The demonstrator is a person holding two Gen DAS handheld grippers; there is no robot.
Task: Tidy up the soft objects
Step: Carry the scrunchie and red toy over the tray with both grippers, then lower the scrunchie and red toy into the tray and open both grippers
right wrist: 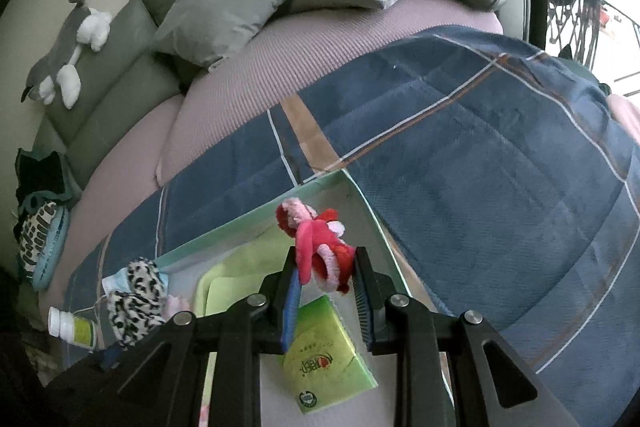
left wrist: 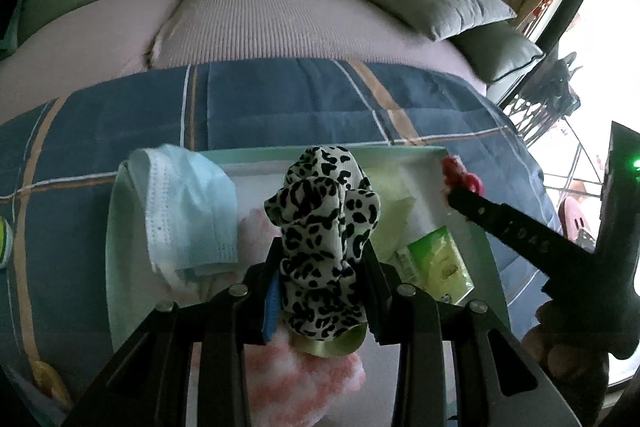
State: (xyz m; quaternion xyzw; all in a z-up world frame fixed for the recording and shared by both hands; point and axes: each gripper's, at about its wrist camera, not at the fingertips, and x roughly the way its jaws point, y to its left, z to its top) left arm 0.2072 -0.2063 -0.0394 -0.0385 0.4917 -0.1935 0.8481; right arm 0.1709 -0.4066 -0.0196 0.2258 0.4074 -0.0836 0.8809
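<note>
- Here, the left gripper [left wrist: 324, 259] pinches a leopard-print scrunchie [left wrist: 322, 223] between its fingers, above the pale green box [left wrist: 120, 195] on the blue plaid blanket [left wrist: 280, 107].
- The right gripper [right wrist: 326, 279] is clamped on a red and pink plush toy [right wrist: 316, 243], over the box's far corner.
- Inside the box lie a blue face mask [left wrist: 188, 211], a green tissue pack [right wrist: 324, 355] and a pink fluffy cloth [left wrist: 304, 379].
- A white bottle [right wrist: 72, 327] lies just beside the box on the blanket.
</note>
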